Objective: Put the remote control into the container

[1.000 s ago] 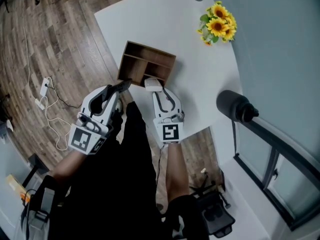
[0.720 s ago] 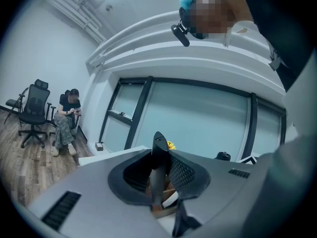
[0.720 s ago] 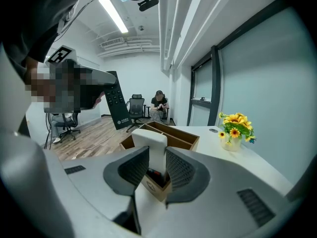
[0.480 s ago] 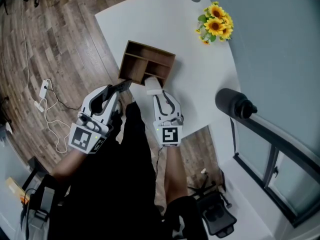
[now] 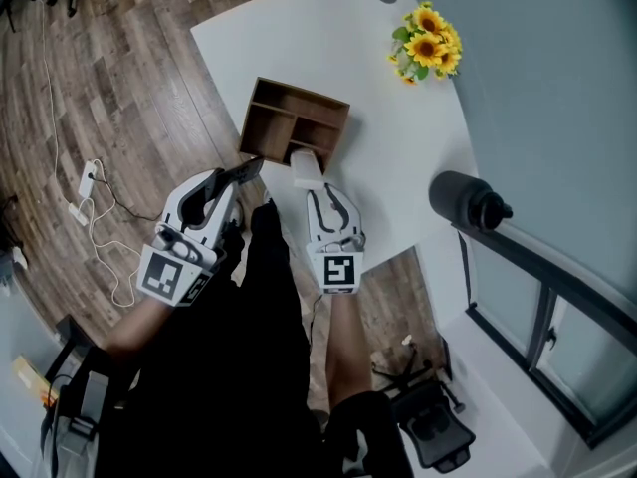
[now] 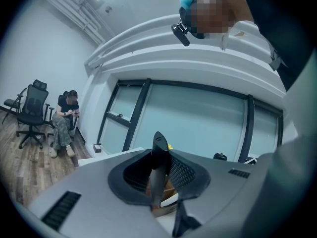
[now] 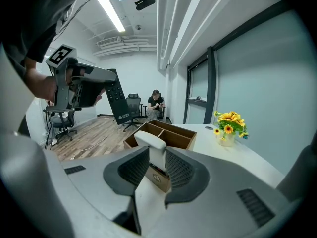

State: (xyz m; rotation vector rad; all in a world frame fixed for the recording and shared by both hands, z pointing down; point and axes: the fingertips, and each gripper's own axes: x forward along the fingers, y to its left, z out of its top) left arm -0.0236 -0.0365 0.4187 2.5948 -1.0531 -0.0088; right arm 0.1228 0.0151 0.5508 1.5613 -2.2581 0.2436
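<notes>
The wooden container (image 5: 295,125) with open compartments sits on the white table (image 5: 398,147), close to its near edge. My left gripper (image 5: 239,178) is shut on a black remote control (image 5: 245,172), held off the table's edge just left of the container. My right gripper (image 5: 312,181) is shut on a white remote control (image 5: 307,165) whose tip reaches the container's near wall. In the left gripper view the black remote (image 6: 158,170) stands edge-on between the jaws. In the right gripper view the white remote (image 7: 155,151) points at the container (image 7: 166,131), and the black remote (image 7: 116,97) hangs at upper left.
A vase of sunflowers (image 5: 428,46) stands at the table's far right. A black cylindrical object (image 5: 466,205) juts out at the right by the window frame. A power strip and cable (image 5: 90,182) lie on the wood floor. Office chairs and a seated person (image 7: 155,102) are far behind.
</notes>
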